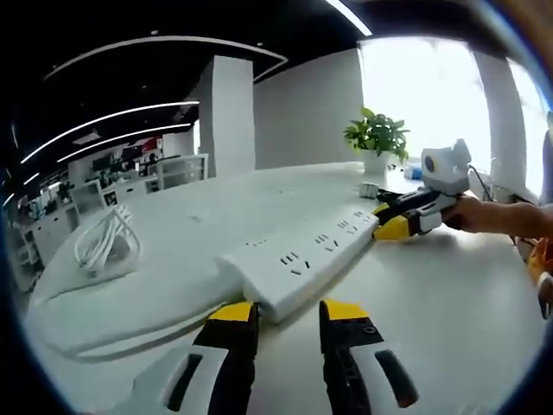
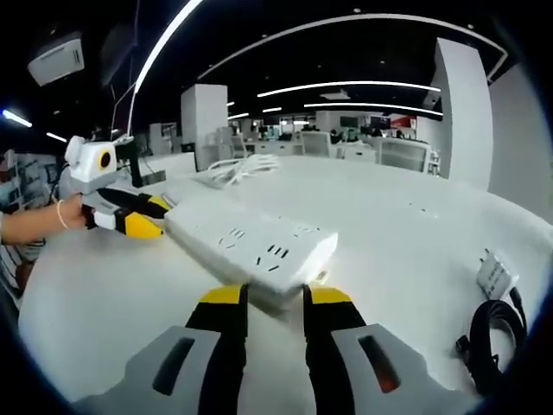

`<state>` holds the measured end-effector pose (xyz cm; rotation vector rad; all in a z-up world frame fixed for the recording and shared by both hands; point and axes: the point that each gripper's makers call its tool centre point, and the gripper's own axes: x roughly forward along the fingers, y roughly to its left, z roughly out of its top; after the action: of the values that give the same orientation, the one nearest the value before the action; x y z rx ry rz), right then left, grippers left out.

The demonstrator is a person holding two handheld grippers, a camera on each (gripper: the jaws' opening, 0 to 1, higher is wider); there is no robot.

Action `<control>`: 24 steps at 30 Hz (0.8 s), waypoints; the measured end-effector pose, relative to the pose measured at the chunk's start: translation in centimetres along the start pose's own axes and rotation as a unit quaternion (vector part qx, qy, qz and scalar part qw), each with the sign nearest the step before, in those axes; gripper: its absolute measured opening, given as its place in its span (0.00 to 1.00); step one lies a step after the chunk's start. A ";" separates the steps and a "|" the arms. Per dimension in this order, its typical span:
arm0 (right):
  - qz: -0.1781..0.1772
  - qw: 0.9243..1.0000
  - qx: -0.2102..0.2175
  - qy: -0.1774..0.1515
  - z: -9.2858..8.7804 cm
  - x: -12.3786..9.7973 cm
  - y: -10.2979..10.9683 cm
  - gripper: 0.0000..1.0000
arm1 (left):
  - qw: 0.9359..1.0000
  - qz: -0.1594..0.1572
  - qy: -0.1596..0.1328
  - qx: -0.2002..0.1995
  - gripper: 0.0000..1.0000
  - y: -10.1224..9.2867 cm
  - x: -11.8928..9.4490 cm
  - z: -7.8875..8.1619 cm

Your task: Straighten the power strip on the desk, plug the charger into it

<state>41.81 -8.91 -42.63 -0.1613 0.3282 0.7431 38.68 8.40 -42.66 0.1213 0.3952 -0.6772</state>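
Observation:
The white power strip [image 1: 298, 251] stretches across the white desk [image 1: 449, 320] between my two grippers. My left gripper [image 1: 288, 311] has its yellow-tipped jaws shut on the strip's near end. My right gripper [image 1: 390, 220] comes in from the right and grips the far end. In the right gripper view, the power strip [image 2: 251, 242] sits in my right gripper [image 2: 276, 298], and the left gripper [image 2: 151, 216] clamps its other end. The white charger [image 2: 497, 275] lies on the desk at the right, beside its black cable [image 2: 488, 341].
A coil of white cord [image 1: 104, 242] lies on the desk to the left, the same cord [image 2: 242, 169] showing behind the strip. A potted plant [image 1: 376, 138] stands at the back. A person's hand [image 1: 492, 216] holds the right gripper. Office desks fill the background.

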 end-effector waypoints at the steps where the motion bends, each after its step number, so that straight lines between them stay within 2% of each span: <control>1: 0.000 1.000 -0.005 0.002 -0.1 0.0 0.0 0.24 | 1.000 0.006 -0.001 0.006 0.28 0.1 -0.1 0.1; 4: -0.003 1.000 -0.007 -0.002 -0.1 -0.2 -0.1 0.24 | 1.000 0.014 -0.007 0.017 0.30 0.2 -0.4 0.6; 7: -0.002 1.000 0.008 -0.006 0.0 -0.4 -0.3 0.24 | 1.000 0.016 -0.007 0.024 0.33 0.2 -0.6 0.7; 10: 0.001 1.000 0.016 -0.010 0.2 -0.6 -0.1 0.27 | 0.999 0.018 -0.008 0.025 0.39 0.3 -0.7 0.7; 15: 0.000 1.000 0.002 -0.013 0.5 -1.1 0.3 0.32 | 0.999 0.018 -0.010 0.026 0.43 0.3 -0.8 0.6; 24: 0.007 1.000 0.008 -0.026 1.1 -1.9 1.0 0.39 | 0.999 0.014 -0.012 0.030 0.52 -0.3 -1.2 0.4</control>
<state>40.07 -9.08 -41.01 -0.1246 0.2849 0.7575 37.75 8.78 -41.84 0.1747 0.3506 -0.6628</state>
